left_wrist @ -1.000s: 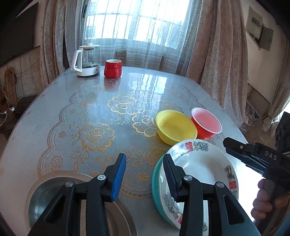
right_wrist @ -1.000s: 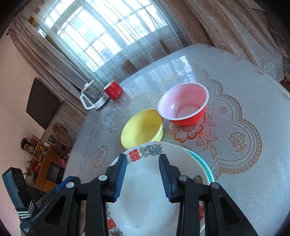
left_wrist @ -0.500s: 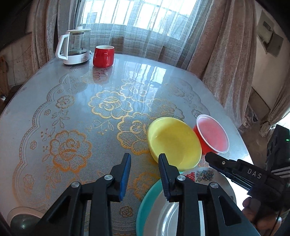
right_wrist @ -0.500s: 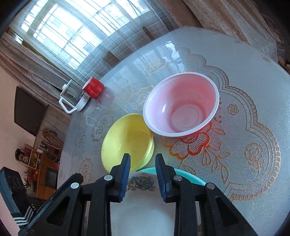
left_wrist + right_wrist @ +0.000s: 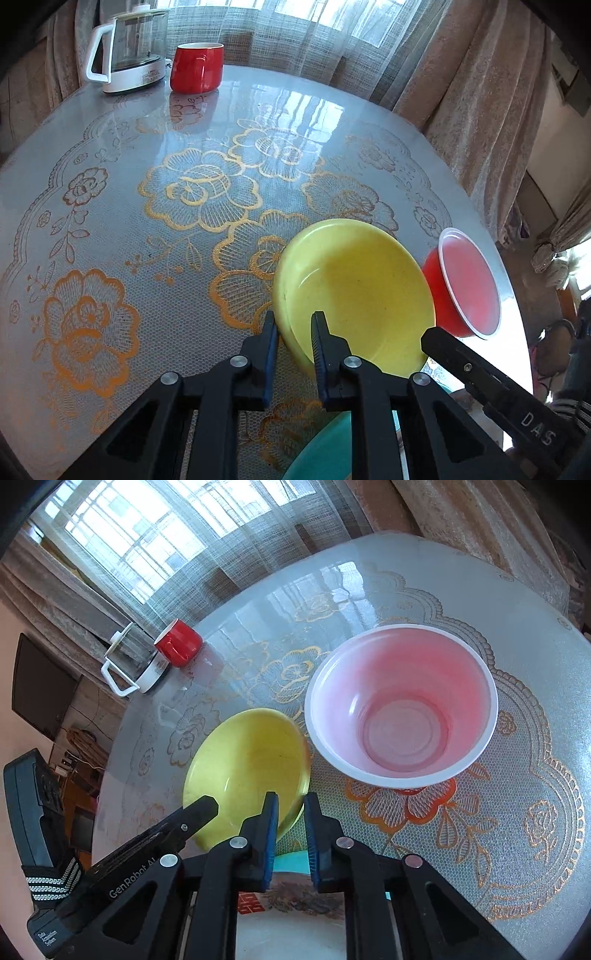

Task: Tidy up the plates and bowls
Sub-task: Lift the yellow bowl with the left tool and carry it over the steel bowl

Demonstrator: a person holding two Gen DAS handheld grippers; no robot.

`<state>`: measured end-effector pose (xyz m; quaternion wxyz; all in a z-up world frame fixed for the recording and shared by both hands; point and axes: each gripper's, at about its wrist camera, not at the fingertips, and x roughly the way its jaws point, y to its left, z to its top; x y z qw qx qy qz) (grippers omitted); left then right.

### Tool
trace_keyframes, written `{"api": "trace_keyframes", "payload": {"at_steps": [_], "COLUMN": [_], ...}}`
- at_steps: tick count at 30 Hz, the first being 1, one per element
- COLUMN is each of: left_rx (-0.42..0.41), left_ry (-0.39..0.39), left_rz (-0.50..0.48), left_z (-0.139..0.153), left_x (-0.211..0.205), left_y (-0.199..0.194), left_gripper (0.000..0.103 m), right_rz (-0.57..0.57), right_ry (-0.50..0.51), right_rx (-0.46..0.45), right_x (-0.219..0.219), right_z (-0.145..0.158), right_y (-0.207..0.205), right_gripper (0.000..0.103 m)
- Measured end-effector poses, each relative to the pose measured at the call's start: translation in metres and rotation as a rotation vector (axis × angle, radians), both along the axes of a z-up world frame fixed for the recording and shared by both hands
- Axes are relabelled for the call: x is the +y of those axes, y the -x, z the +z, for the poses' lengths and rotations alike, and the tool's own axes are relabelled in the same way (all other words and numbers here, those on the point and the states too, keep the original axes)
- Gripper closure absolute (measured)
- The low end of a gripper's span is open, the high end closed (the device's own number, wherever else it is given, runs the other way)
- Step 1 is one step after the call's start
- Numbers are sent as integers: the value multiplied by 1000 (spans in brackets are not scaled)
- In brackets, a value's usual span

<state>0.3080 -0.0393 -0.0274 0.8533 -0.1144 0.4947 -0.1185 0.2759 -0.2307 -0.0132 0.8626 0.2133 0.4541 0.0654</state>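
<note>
The patterned plate (image 5: 291,904) and teal plate (image 5: 321,450) are mostly hidden behind the tongs. Both the left gripper (image 5: 293,334) and right gripper (image 5: 290,814) have just closed on opposite rim edges of the yellow bowl (image 5: 354,291), beside the red bowl (image 5: 402,709) on the table (image 5: 110,229).

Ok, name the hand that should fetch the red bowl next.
Right, probably. Left gripper and right gripper just closed on the yellow bowl, but the red bowl lies nearer the right.

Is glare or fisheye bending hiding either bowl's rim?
Left wrist view: window glare streaks the table far from the sharp yellow bowl; backlight washes out the right edge. Right wrist view: red bowl rim crisp; table edges bend.
</note>
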Motion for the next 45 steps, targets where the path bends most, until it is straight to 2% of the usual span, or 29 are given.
{"api": "trace_keyframes", "payload": {"at_steps": [6,13,16,21,29,45], "left_rx": [-29,-140,-174,-200,-298,-328], "left_ry": [-13,-51,-66,-41,-80,-20], "left_rz": [5,27,25,33,7,68], "left_z": [5,35,46,56,71,72], "left_x": [10,27,32,39,48,85], "left_y": [7,38,54,74,128,208], "left_gripper": [87,87,87,87,87,87], "right_rz": [13,72,101,134,171,254], "right_ry": [-2,7,-18,-42,-65,-68], "right_rx": [21,-28,-38,-80,-129,-206], "right_x": [6,27,29,35,41,67], "right_z": [-5,11,16,29,42,51], "right_y": [-9,-1,7,30,72,141], "right_gripper": [90,90,90,90,90,90]}}
